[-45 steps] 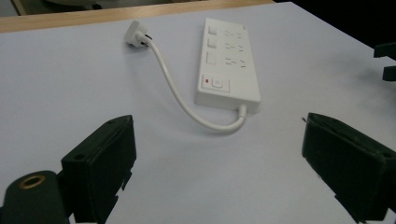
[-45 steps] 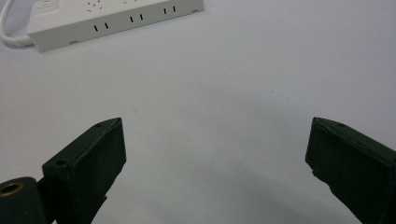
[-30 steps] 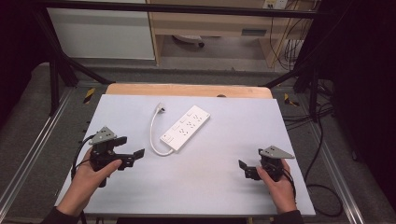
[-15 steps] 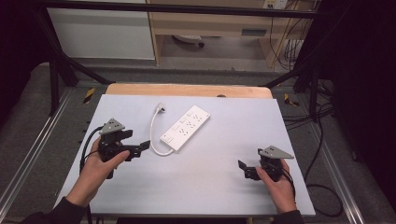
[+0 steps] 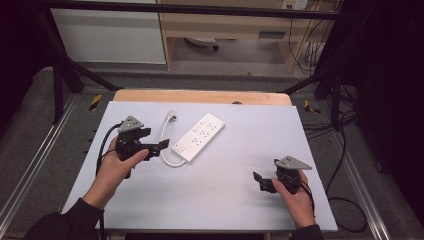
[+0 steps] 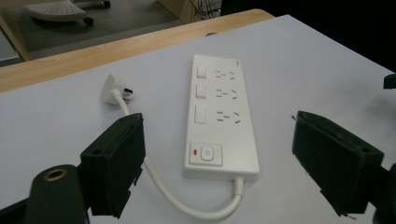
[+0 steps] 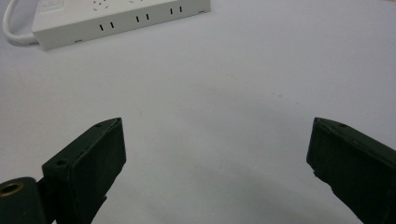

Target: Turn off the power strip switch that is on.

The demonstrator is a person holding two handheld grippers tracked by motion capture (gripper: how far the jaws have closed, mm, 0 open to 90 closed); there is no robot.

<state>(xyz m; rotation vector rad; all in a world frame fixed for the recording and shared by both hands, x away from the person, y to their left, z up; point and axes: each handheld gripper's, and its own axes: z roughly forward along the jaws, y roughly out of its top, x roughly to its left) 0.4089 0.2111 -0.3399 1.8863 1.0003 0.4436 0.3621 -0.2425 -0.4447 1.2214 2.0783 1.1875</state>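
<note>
A white power strip (image 5: 199, 136) lies flat on the desk (image 5: 240, 150), nearer the far edge and left of centre, set diagonally with its switch end toward the near left. It carries three rows of sockets, each with a rocker switch, and one main switch with a red indicator at the cable end. Its white cable (image 5: 166, 145) leaves that end, curves in a loop on the desk surface and ends in a plug (image 5: 172, 116) lying toward the far edge, left of the strip.

The left tool (image 5: 159, 147) is held by the left hand (image 5: 117, 162) near the left edge of the desk, just beside the cable loop. Its jaws stand wide apart and hold nothing; in the left gripper view the strip lies between and beyond them.

The right tool (image 5: 260, 181) is held by the right hand (image 5: 295, 197) near the near right corner, well apart from the strip. Its jaws stand wide apart over bare desk surface.
</note>
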